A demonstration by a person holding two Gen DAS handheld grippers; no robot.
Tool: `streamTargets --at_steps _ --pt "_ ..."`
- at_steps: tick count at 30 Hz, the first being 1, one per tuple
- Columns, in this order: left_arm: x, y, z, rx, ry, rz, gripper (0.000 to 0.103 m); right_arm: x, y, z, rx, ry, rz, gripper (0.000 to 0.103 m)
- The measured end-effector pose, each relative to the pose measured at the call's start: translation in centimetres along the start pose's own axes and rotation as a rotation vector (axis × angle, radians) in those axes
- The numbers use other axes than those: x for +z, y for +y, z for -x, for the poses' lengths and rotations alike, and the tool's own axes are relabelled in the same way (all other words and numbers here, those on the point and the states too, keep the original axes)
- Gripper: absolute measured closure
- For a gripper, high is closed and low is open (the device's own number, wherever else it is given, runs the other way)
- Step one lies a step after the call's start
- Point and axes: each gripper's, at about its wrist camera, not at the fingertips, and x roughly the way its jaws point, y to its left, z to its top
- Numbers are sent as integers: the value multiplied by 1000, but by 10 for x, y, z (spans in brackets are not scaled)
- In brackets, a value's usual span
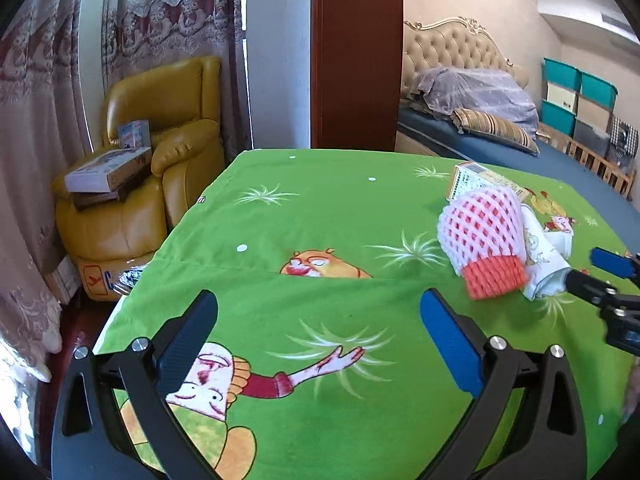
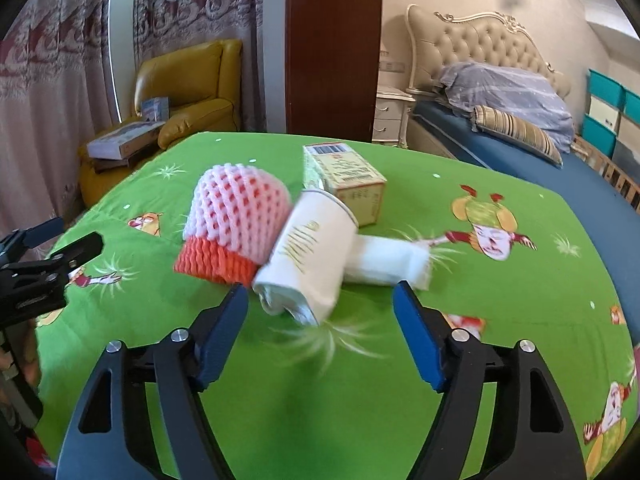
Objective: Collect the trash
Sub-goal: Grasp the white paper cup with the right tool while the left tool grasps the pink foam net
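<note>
From the left wrist view, the left tool (image 1: 318, 320) is seen spread wide with nothing between its pads, just green cartoon-print cloth covering the table (image 1: 280, 208) underneath. The trash pile is off to the right of it and a bit further out: a pink-and-orange foam fruit net (image 1: 482, 240), a crumpled paper cup (image 1: 544, 256) tucked against it, and a small cardboard box (image 1: 476, 180) behind. The tip of the right tool (image 1: 592, 276) can be spotted right at the cup's near end, so the right hand is judged the nearer one by far. Over in the right wrist view, the right tool (image 2: 320, 312) is held partly open and nothing is gripped yet; the cup (image 2: 312, 252) lies just ahead of the gap, its crushed end poking toward the pads. The cup's long axis is laid roughly along the tool's pointing line, tilted a little to the right, so a straight push forward looks like what's needed. The foam net (image 2: 232, 224) is pressed against the cup's left side, a folded white tissue (image 2: 384, 260) sticks out on the right, and the box (image 2: 344, 176) sits behind touching the rim, so any of those could get nudged or pinched along. A yellow armchair (image 2: 188, 88) is seen beyond the table.
</note>
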Motion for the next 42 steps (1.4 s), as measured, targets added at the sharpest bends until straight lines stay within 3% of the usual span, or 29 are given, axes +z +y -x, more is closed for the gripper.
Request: streamTargets --at_steps 8,10,14,22,32,38,39,41,42 --pt "-3 -8 3 -48 6 -3 5 15 19 -34 -45 66 15 46" --pt "-5 -13 2 -59 12 -6 5 13 20 -39 -46 74 22 55" --pt "-5 -18 2 -70 15 -14 5 12 14 -32 -27 50 13 63" --pt "1 -51 -10 -147 49 -23 5 -8 -10 7 1 -18 -16 64" --pt "27 -123 -46 -216 94 -36 5 -35 -54 47 -12 -100 -110 64" --pt "36 -139 -76 -179 128 -1 6 -41 -65 49 -7 -110 -144 64" --pt "37 -140 -82 -174 140 7 8 -42 -64 48 -5 -109 -148 64" --pt "38 -141 -92 -222 181 22 37 -44 -64 47 -1 -102 -155 64" --pt "36 -138 -91 -236 187 27 41 -43 -65 47 2 -107 -158 64"
